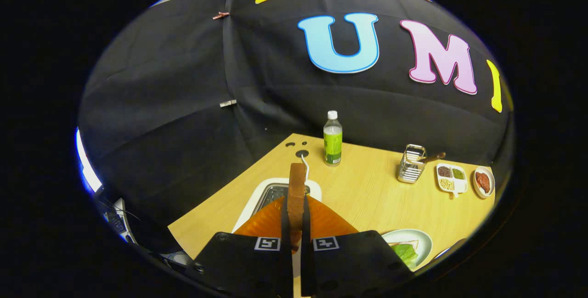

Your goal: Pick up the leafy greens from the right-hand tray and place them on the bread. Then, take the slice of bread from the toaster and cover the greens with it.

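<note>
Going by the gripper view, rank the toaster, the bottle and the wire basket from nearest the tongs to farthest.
The tongs are shut on the bread slice, held on edge.
1. Toaster: right beyond the fingers, under the slice.
2. Bottle: farther back on the table, slightly to the right.
3. Wire basket: far off to the right, beside the divided dish; roughly as far back as the bottle, but more to the side.

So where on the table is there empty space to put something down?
The biggest bare patch of table lies between the bottle and the wire holder, reaching toward the plate with bread and greens. The far corner by the sectioned dish and small bowl is crowded. The tool is shut on the bread slice above the toaster.
</note>
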`<control>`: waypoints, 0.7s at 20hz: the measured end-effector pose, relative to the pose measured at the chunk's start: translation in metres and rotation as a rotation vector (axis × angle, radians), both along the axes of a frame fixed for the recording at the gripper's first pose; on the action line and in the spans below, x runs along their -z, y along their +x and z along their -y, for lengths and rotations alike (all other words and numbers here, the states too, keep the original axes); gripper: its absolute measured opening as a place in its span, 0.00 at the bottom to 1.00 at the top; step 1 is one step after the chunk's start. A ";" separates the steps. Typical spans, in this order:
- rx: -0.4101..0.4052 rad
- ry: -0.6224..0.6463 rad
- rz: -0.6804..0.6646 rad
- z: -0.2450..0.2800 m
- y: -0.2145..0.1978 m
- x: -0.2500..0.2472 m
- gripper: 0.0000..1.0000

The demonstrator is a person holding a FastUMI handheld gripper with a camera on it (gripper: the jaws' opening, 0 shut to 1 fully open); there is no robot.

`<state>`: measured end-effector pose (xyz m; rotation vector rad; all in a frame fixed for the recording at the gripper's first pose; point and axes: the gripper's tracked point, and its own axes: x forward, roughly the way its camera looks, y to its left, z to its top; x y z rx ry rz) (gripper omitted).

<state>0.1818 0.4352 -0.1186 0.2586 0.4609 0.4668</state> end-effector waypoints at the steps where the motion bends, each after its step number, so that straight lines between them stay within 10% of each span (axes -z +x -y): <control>1: 0.008 0.009 0.016 0.007 0.000 -0.009 0.11; 14: 0.168 -0.031 0.076 0.148 -0.025 -0.033 0.11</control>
